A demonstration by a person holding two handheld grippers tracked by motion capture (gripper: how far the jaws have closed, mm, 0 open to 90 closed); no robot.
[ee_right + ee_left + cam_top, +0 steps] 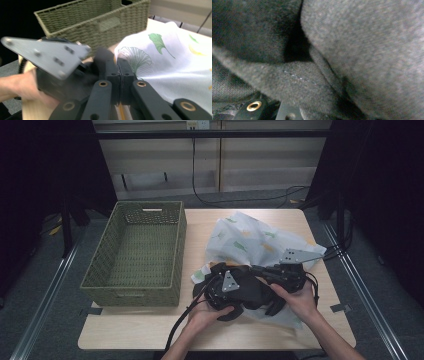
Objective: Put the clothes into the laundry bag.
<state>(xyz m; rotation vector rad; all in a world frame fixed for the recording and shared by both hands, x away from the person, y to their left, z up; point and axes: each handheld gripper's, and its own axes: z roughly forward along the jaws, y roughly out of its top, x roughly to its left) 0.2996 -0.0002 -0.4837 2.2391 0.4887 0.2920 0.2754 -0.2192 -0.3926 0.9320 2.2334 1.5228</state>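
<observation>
I am clamping both sets of fingers on the dark cloth [250, 292]; lifting evenly toward the basket [134, 287] at nine o'clock.

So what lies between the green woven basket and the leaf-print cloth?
Bare tabletop in the high view, separating basket from cloth.
</observation>
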